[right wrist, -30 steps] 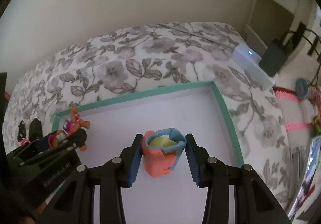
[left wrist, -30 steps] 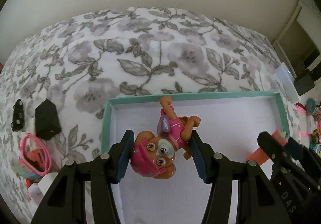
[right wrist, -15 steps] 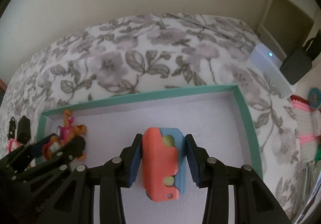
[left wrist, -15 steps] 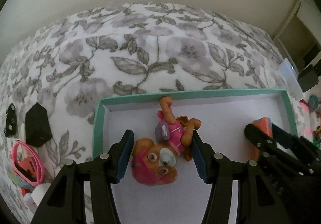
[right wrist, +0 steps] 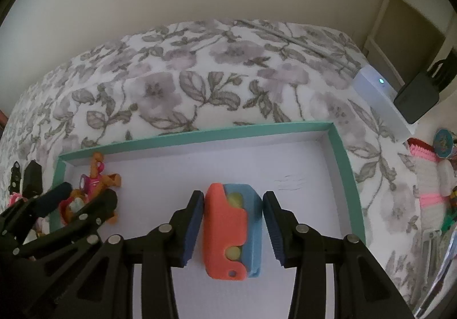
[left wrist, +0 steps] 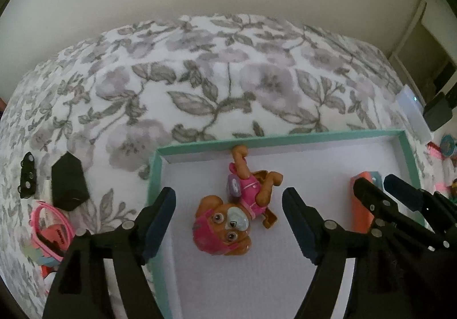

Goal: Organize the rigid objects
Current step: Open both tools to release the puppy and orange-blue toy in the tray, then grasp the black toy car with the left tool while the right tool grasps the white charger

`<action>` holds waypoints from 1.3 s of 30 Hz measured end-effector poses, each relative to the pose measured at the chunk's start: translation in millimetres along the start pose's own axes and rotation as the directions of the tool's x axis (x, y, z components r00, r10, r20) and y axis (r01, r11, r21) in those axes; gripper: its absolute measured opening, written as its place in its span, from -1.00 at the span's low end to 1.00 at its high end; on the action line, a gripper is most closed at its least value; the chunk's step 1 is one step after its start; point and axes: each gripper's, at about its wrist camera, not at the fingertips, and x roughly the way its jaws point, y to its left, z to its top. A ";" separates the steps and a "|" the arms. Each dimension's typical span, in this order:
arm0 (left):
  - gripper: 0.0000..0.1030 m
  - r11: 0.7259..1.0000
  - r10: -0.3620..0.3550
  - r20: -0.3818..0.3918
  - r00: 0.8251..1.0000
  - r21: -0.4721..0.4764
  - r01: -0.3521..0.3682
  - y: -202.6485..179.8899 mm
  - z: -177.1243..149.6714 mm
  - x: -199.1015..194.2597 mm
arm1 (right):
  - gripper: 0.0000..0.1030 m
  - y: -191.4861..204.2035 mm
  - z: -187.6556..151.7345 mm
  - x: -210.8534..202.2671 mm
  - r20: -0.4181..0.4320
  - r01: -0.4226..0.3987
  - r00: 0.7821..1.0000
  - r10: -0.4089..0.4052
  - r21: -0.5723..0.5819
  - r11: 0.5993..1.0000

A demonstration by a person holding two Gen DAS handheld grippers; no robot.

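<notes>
A: Teal-rimmed tray [left wrist: 154, 173] on the floral bedspread [left wrist: 228, 76]: report the left side.

B: My left gripper [left wrist: 228, 222] has just been opening. Its fingers [left wrist: 160, 213] now stand apart, clear of the pup figurine [left wrist: 228, 222], which lies on the tray floor between them; a second ago they clamped it.

A: Right side?

B: My right gripper [right wrist: 233, 230] sits as before. Its fingers [right wrist: 194, 222] look pressed against the orange-and-blue toy [right wrist: 232, 233], which now lies flat in the tray; earlier it stood upright.
</notes>
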 end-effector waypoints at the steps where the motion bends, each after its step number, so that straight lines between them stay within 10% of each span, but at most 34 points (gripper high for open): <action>1: 0.51 1.000 -0.002 0.004 1.000 -0.005 0.002 1.1 0.4 -2.9 | -0.09 0.7 -0.1 -1.9 0.003 0.002 1.000 -0.002 -0.004 1.000; 15: 0.87 0.994 0.065 0.091 0.994 -0.090 -0.057 32.8 0.3 -42.9 | 0.32 6.7 -6.3 -27.2 0.037 0.003 0.999 -0.003 0.001 1.000; 39: 0.90 0.974 0.087 0.145 0.986 -0.220 -0.053 102.4 -44.3 -90.7 | 1.00 22.2 -39.7 -79.6 0.095 0.018 0.995 -0.018 -0.001 1.000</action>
